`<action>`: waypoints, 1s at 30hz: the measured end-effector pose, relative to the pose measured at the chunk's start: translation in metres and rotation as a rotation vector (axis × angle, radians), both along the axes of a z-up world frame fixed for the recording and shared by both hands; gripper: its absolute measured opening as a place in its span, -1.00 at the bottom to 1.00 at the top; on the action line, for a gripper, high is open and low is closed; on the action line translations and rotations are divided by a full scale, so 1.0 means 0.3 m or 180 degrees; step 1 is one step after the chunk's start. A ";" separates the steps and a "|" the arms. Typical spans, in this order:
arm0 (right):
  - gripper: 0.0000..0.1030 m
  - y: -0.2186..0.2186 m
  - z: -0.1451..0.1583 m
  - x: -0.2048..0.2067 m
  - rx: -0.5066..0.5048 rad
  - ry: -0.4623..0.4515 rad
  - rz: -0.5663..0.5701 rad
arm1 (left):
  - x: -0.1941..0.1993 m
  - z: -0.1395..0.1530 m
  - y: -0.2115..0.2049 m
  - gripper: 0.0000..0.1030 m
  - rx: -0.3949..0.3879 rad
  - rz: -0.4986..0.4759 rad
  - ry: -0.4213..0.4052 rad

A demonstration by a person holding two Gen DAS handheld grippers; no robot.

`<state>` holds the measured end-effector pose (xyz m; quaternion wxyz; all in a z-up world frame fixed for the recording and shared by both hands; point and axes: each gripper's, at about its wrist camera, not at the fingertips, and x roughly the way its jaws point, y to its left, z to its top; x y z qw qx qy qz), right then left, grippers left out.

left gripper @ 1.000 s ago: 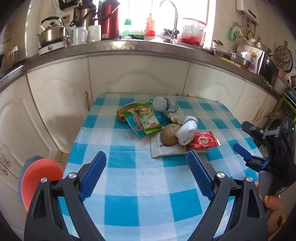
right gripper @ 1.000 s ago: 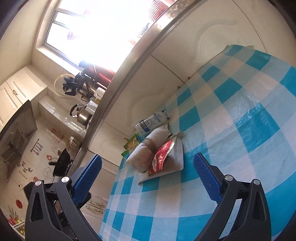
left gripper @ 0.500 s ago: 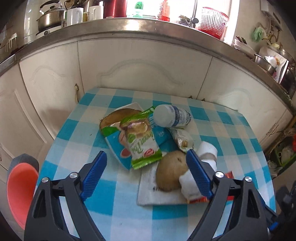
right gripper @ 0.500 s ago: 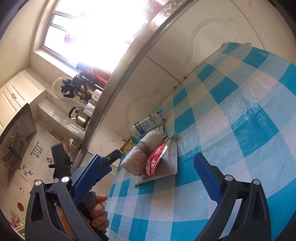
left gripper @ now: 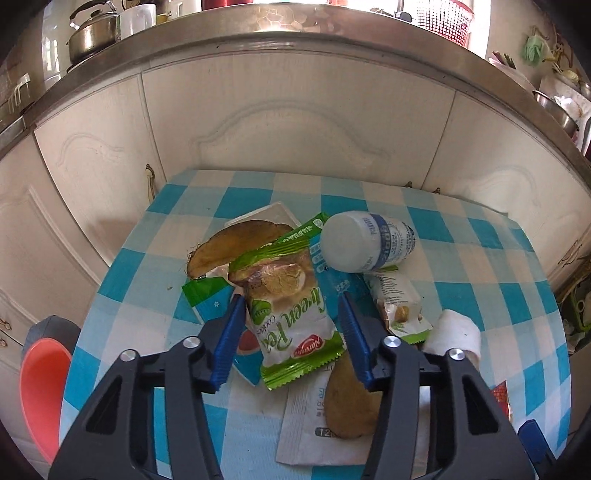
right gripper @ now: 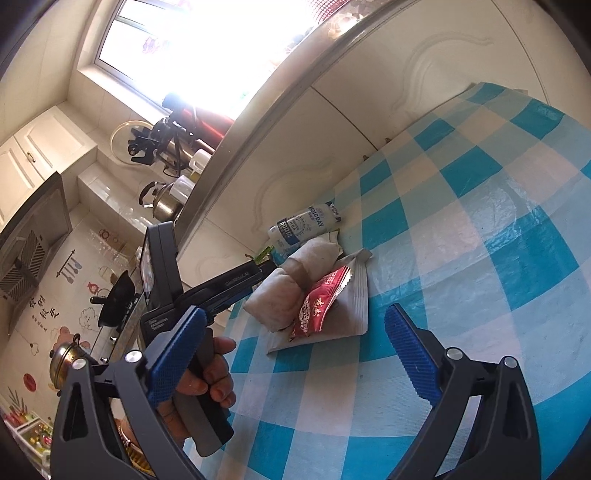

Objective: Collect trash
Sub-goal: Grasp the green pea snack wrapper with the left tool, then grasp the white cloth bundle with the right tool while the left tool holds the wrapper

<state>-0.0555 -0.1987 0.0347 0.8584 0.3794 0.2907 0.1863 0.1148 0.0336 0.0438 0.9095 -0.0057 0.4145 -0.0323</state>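
Note:
A heap of trash lies on the blue-checked table [left gripper: 480,258]. It holds a green cookie wrapper [left gripper: 291,325], a white bottle [left gripper: 365,245] on its side, brown peels [left gripper: 236,243], a small snack wrapper [left gripper: 399,306] and crumpled tissue [left gripper: 454,328]. My left gripper [left gripper: 291,297] points down over the heap. Its jaws are closing, with the green wrapper between them and the pads just beside its edges. My right gripper [right gripper: 295,312] hovers open over the cloth with nothing between its fingers. Beyond it lie the tissue [right gripper: 291,284], a red sachet [right gripper: 321,302] and the bottle [right gripper: 306,225].
An orange-red bin [left gripper: 40,387] stands on the floor left of the table. White cabinets [left gripper: 295,129] close off the far side under a steel counter with a kettle [left gripper: 92,33]. A person's hand [right gripper: 210,373] holds the left gripper's handle.
My left gripper moved forward and down over the heap, and its jaws narrowed around the green wrapper. The right gripper stayed nearly still.

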 end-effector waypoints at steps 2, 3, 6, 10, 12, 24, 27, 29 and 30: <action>0.86 0.003 -0.004 0.004 0.0014 0.0008 0.0042 | 0.006 -0.004 0.001 -0.09 0.0005 0.0008 0.0002; 0.85 0.007 -0.003 0.005 0.0008 0.0011 0.0056 | 0.009 -0.008 0.000 -0.15 0.0013 0.0007 0.0011; 0.75 0.011 -0.006 0.006 0.0012 0.0017 0.0087 | 0.019 -0.022 -0.003 -0.29 0.0013 -0.0009 0.0031; 0.62 0.010 -0.017 0.011 0.0041 0.0079 0.0087 | 0.008 -0.028 -0.014 -0.31 0.0081 -0.0115 -0.0033; 0.60 0.010 -0.016 0.008 0.0046 0.0064 0.0075 | -0.004 -0.030 -0.011 -0.33 0.0078 -0.0145 -0.0042; 0.60 0.002 0.038 -0.035 -0.0190 -0.0176 -0.0209 | -0.162 -0.045 -0.036 -0.51 0.0020 -0.0646 0.0098; 0.60 0.022 0.068 -0.048 -0.0392 -0.0297 -0.0249 | -0.210 -0.043 -0.048 -0.53 -0.0045 -0.0734 0.0129; 0.59 0.043 0.077 -0.043 -0.0510 -0.0313 -0.0198 | -0.241 -0.042 -0.053 -0.53 -0.0087 -0.0780 0.0144; 0.59 0.051 0.080 -0.041 -0.0569 -0.0312 -0.0190 | -0.260 -0.042 -0.057 -0.53 -0.0110 -0.0795 0.0151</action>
